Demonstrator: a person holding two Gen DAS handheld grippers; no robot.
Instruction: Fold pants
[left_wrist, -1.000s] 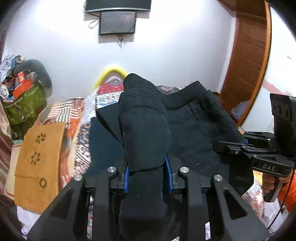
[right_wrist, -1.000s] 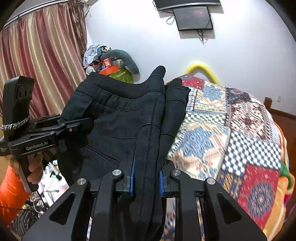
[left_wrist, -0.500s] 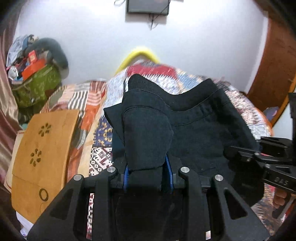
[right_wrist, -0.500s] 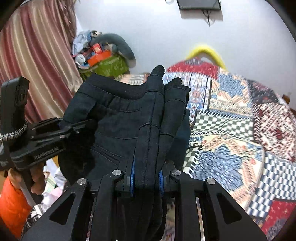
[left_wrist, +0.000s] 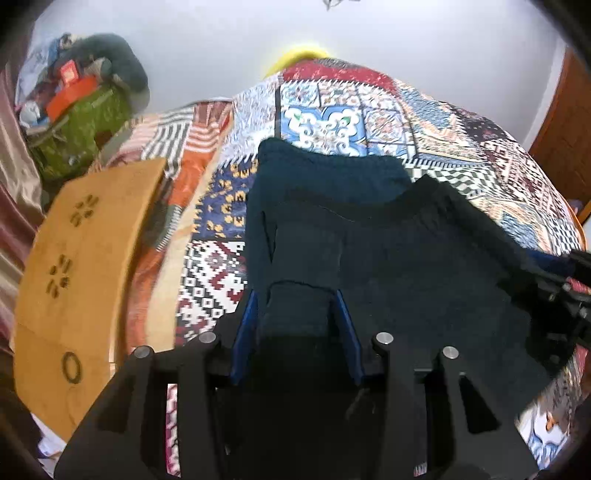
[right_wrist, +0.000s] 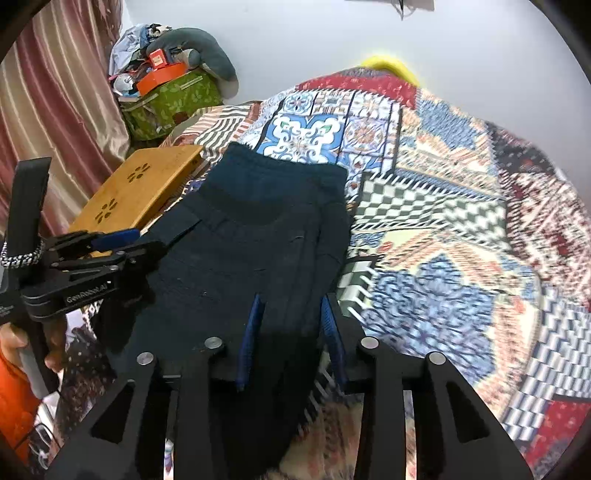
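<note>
The dark navy pants (left_wrist: 388, 240) lie folded over on the patchwork bedspread (left_wrist: 332, 122), the far edge flat on the bed. My left gripper (left_wrist: 295, 314) has its blue pads spread apart around a fold of the pants. My right gripper (right_wrist: 291, 317) also has its pads spread, with the pants (right_wrist: 258, 229) edge lying between them. The left gripper shows in the right wrist view (right_wrist: 110, 243), at the pants' left edge. The right gripper's tip shows at the far right of the left wrist view (left_wrist: 565, 291).
A wooden lap table (left_wrist: 74, 266) lies on the bed left of the pants, also in the right wrist view (right_wrist: 140, 192). A green bag with clutter (right_wrist: 170, 99) stands at the back left by a curtain (right_wrist: 48, 99). Bedspread stretches to the right (right_wrist: 461, 240).
Both grippers moved down and forward, laying the held pants half onto the bed. The jaws of both, clamped on the fabric before, now stand spread apart.
</note>
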